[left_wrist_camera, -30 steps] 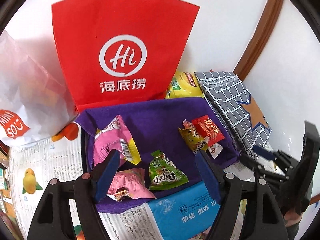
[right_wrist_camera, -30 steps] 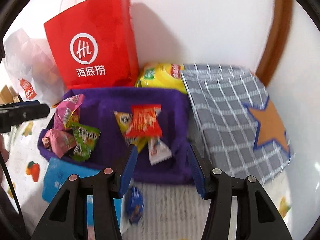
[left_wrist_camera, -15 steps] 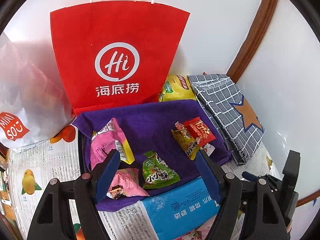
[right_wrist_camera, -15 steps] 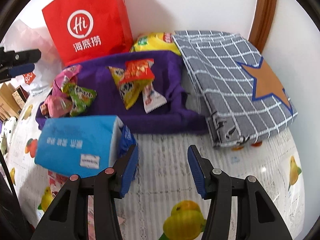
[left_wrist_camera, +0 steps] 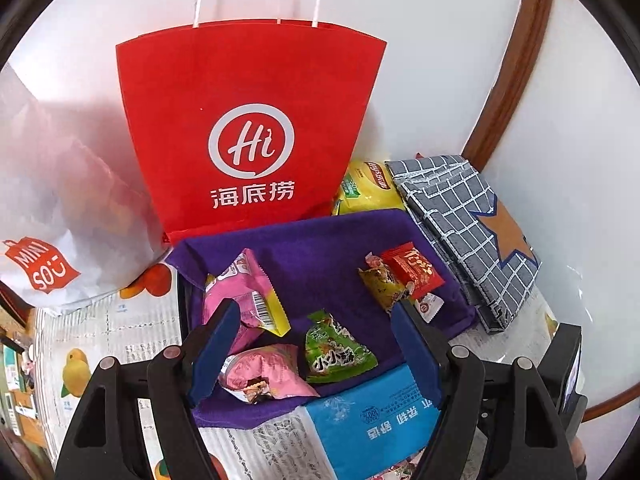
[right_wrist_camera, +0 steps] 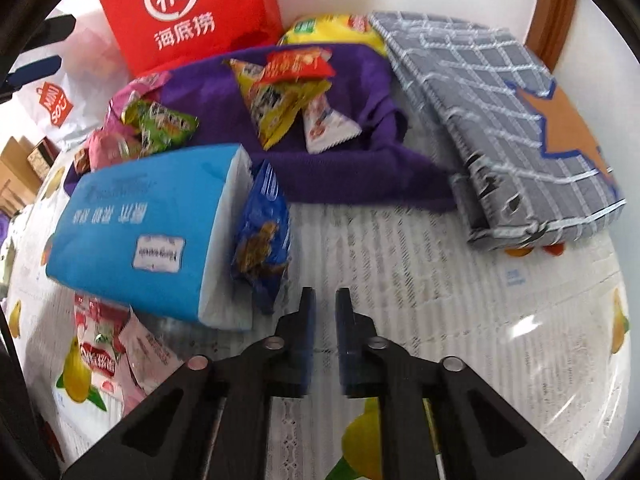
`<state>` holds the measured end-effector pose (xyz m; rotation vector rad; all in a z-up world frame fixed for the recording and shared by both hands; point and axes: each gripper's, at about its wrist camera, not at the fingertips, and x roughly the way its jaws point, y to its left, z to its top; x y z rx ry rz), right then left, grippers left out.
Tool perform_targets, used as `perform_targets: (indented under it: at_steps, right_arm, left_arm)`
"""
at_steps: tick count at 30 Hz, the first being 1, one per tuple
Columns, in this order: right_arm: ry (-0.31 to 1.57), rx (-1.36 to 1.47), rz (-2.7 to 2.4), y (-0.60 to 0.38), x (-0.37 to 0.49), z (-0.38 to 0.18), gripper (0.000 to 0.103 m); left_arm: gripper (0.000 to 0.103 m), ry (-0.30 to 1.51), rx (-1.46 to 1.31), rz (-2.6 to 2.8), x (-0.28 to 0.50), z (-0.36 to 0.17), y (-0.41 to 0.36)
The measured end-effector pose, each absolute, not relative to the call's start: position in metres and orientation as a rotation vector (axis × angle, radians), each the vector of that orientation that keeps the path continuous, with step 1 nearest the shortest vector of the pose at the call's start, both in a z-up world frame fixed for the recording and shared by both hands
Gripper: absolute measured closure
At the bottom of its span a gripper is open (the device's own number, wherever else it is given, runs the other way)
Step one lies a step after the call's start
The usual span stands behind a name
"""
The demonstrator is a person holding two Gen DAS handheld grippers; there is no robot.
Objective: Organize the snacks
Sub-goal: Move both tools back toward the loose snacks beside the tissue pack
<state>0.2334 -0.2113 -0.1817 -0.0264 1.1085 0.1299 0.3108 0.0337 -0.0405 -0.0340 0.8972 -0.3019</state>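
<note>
A purple cloth-lined bin [left_wrist_camera: 320,248] [right_wrist_camera: 352,164] holds several snack packets: pink ones [left_wrist_camera: 244,300], a green one [left_wrist_camera: 336,352] [right_wrist_camera: 164,124], a yellow one [left_wrist_camera: 384,284] [right_wrist_camera: 276,104] and a red one [left_wrist_camera: 412,268] [right_wrist_camera: 296,64]. My left gripper [left_wrist_camera: 316,344] is open and empty, hovering over the bin's near side. My right gripper [right_wrist_camera: 324,300] is nearly shut with nothing between its jaws, above the tablecloth just right of a blue snack packet [right_wrist_camera: 264,232] that lies beside the blue tissue pack [right_wrist_camera: 144,232].
A red paper bag [left_wrist_camera: 252,128] and a white Miniso bag [left_wrist_camera: 60,208] stand behind the bin. A yellow chip bag [left_wrist_camera: 368,192] and a grey checked folded cloth [right_wrist_camera: 512,120] lie at the right. A red-and-white snack packet [right_wrist_camera: 108,356] lies near the tissue pack.
My right gripper has drawn back from the bin toward the near tablecloth and closed its jaws almost fully. My left gripper has pulled back and up a little, still open.
</note>
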Motion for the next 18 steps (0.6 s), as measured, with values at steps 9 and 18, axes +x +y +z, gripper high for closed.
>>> perform_targets:
  at_steps: [9, 18]
  right_arm:
    - [1.049, -0.011, 0.124, -0.231, 0.218, -0.169, 0.067]
    - [1.015, 0.041, 0.112, -0.244, 0.205, -0.164, 0.049]
  left_arm:
    - [0.027, 0.922, -0.052, -0.251, 0.295, -0.041, 0.047]
    - [0.027, 0.971, -0.065, -0.198, 0.269, -0.065, 0.066]
